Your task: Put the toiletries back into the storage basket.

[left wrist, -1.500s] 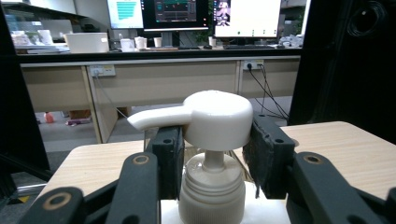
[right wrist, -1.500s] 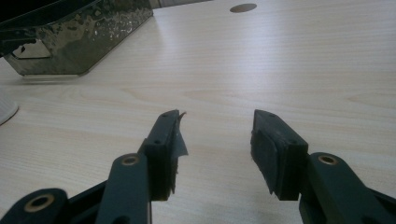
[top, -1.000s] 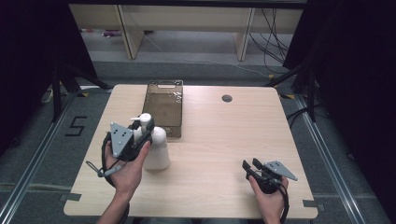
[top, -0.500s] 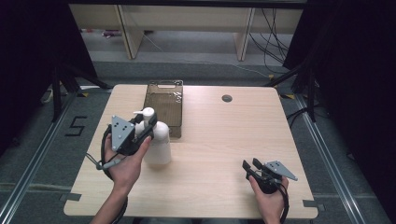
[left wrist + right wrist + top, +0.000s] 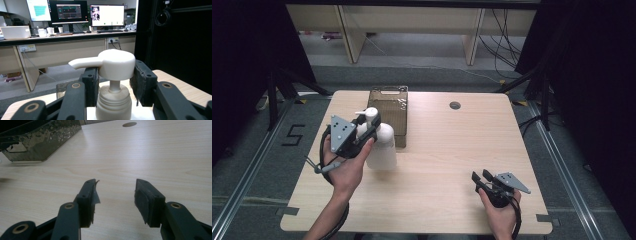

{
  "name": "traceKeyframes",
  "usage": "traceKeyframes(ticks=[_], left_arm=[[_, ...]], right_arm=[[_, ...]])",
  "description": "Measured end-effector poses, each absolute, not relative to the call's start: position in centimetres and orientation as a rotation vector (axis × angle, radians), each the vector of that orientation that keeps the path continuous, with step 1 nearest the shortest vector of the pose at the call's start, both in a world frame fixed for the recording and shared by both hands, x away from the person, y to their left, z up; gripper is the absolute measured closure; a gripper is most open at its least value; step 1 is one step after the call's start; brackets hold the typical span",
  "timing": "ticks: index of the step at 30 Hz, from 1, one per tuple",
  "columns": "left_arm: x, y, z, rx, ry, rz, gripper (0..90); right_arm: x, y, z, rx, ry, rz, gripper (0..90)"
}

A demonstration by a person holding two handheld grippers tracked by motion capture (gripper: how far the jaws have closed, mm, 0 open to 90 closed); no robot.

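The left gripper (image 5: 371,131) is clamped on the neck of the white pump bottle (image 5: 381,147), just under its pump head (image 5: 117,64); the bottle is near the table's (image 5: 447,150) left side, beside the dark transparent box (image 5: 389,114); whether its base rests on the wood I cannot tell. To move it well, keep the bottle upright and the pads (image 5: 90,86) level under the head, so it does not slip; the box stands close behind and may be bumped. The right gripper (image 5: 481,179) rests well apart, released, nothing between its jaws.
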State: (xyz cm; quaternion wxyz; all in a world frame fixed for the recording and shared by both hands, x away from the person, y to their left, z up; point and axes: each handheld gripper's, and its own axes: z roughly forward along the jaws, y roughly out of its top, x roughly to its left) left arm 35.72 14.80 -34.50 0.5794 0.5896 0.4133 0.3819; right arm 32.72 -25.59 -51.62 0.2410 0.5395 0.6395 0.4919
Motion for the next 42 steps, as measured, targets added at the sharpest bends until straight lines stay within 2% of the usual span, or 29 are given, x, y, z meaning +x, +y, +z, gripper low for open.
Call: traceKeyframes(ticks=[42], left_arm=[[38.5,15.0,-31.3,1.345,0.949,0.946,59.3]], right_arm=[[32.7,-25.5,-51.6,1.503,1.739,1.329,51.2]])
